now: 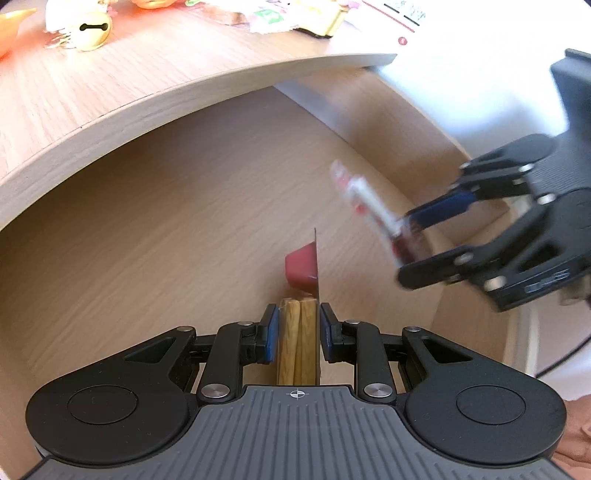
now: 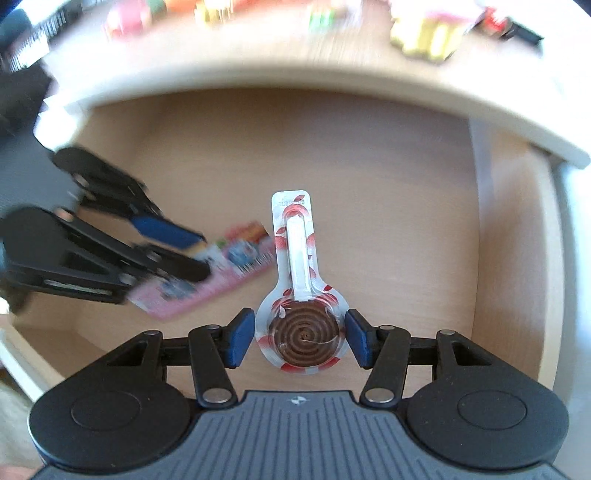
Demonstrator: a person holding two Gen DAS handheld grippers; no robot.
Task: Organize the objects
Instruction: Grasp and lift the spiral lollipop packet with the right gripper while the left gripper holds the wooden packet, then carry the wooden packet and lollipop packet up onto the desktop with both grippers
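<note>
Over an open wooden drawer (image 1: 177,206), the left gripper (image 1: 298,332) clamped its blue pads on a snack pack (image 1: 298,343) of biscuit sticks with a red dip cup (image 1: 301,269) at its far end, the pack held on edge above the drawer floor. From the other side that pack showed a pink printed backing. To the right, the right gripper (image 2: 300,338) gripped a spoon-shaped blister pack (image 2: 301,295) holding a brown spiral sweet, its pads pressed to the round end and the long handle pointing away, clear of the drawer floor. On the desk top (image 1: 110,85) behind lay a gold bell (image 1: 91,31) and assorted packets (image 1: 295,14), blurred
</note>
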